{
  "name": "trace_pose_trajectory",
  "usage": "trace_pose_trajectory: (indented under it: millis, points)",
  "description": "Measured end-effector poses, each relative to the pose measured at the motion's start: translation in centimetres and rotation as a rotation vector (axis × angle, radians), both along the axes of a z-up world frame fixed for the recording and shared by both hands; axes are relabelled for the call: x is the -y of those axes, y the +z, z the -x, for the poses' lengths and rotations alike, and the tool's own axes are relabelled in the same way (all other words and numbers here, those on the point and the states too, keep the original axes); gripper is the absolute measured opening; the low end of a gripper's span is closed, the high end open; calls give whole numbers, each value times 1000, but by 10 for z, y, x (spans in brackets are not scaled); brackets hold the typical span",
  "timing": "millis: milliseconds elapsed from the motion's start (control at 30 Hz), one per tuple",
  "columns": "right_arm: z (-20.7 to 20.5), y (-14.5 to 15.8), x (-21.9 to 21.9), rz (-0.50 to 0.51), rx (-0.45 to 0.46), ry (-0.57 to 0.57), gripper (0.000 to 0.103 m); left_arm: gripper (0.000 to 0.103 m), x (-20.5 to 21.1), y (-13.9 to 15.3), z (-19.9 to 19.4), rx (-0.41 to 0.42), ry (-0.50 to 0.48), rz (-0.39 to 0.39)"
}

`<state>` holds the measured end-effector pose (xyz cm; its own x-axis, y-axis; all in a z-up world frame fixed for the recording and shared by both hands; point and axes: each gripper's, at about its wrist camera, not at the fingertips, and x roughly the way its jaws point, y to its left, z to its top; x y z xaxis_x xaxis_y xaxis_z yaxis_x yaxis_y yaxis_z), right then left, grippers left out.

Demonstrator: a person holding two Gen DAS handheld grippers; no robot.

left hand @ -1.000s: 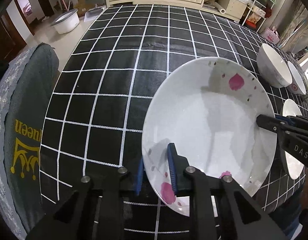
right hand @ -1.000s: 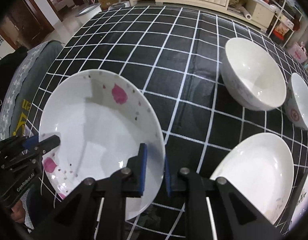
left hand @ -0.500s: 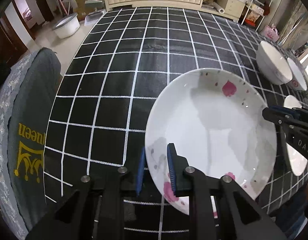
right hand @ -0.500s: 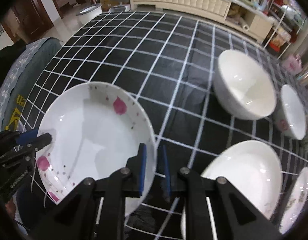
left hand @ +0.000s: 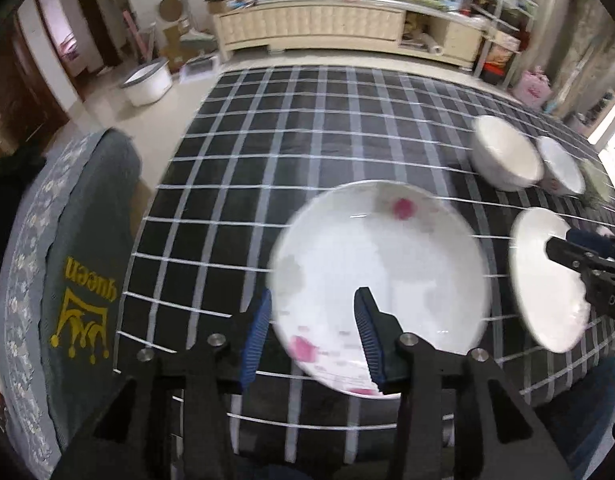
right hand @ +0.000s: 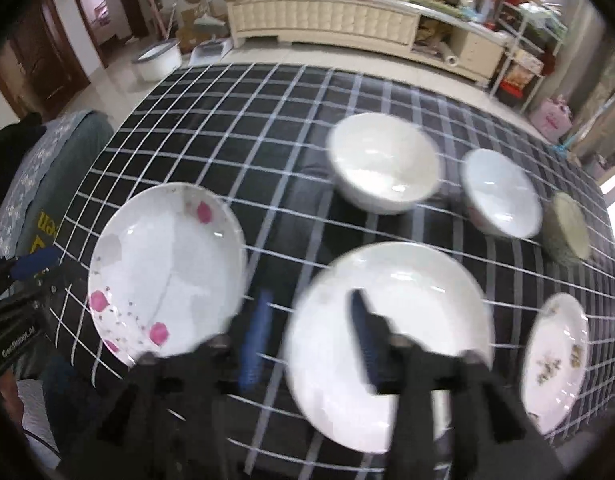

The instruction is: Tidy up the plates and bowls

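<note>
Your left claw (left hand: pixel 313 334) and right claw (right hand: pixel 309 338) both gape apart; pink-flowered plate (right hand: pixel 167 268) rests flat near the bench's (right hand: pixel 267 120) front-left corner.

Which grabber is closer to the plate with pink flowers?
Left. The left gripper straddles the pink-flowered plate at its near rim; the right gripper is off beside it, over the plain plate.

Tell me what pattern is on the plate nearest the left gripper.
White plate with pink petal blotches and small grey speckles; clearest in the right wrist view.
</note>
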<state>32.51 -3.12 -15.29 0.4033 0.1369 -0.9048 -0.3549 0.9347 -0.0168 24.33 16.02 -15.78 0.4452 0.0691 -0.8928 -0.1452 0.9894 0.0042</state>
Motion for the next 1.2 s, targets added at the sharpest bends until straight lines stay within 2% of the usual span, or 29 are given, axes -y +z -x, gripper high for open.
trace_pose_trajectory:
  millis: [67,167,233,267,333,433,800,1100,1167,1200]
  points:
    - [5,8,17,9,24,-24,68,52,18,5,0,11,-28,17]
    - [11,14,45,2,25,-62,73,54,49,10,-1,32,-75,22]
    - [14,14,62,-11,20,-78,82,54,68,10,-4,28,-108,37]
    - [15,13,72,-21,10,-82,83,54,78,11,-5,25,-120,38]
    - [16,9,87,-22,-12,-92,86,59,96,11,-9,17,-146,29]
    - [16,0,106,-15,-28,-124,86,59,119,6,-14,8,-179,25]
    - [5,-35,153,-36,-103,-190,86,59,162,-38,-45,-103,-229,104]
    - [-7,-60,161,-71,-155,-195,86,59,179,-65,-61,-153,-265,67]
    - [-10,-65,159,-72,-166,-190,83,59,177,-69,-64,-161,-259,69]
    - [-12,-68,158,-63,-175,-185,75,59,176,-71,-67,-164,-258,70]
